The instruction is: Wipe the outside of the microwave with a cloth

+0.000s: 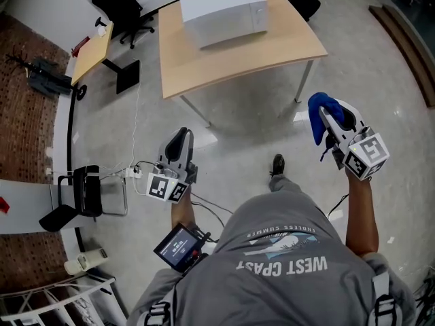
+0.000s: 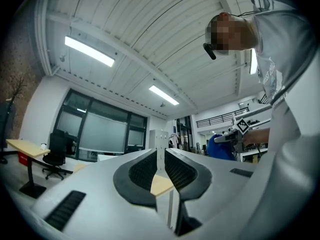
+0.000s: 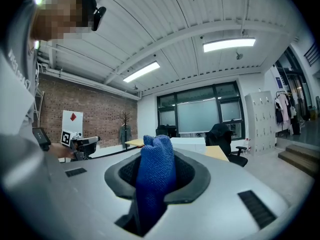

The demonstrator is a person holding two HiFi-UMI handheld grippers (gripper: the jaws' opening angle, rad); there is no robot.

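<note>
Fuzzy blue cloth (image 1: 317, 116) pinched in right tongs (image 1: 331, 124); may slip out if swung. White boxy microwave (image 1: 224, 12) far off on tan wooden tabletop (image 1: 204, 63). Left tongs (image 1: 178, 141) narrow gap, empty.

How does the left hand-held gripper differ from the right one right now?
The left hand-held gripper is empty; the right hand-held gripper is clamped on a blue cloth. The left's jaws stand a narrow slit apart; the right's are spread wider by the cloth. Both point toward the microwave, well short of it.
</note>
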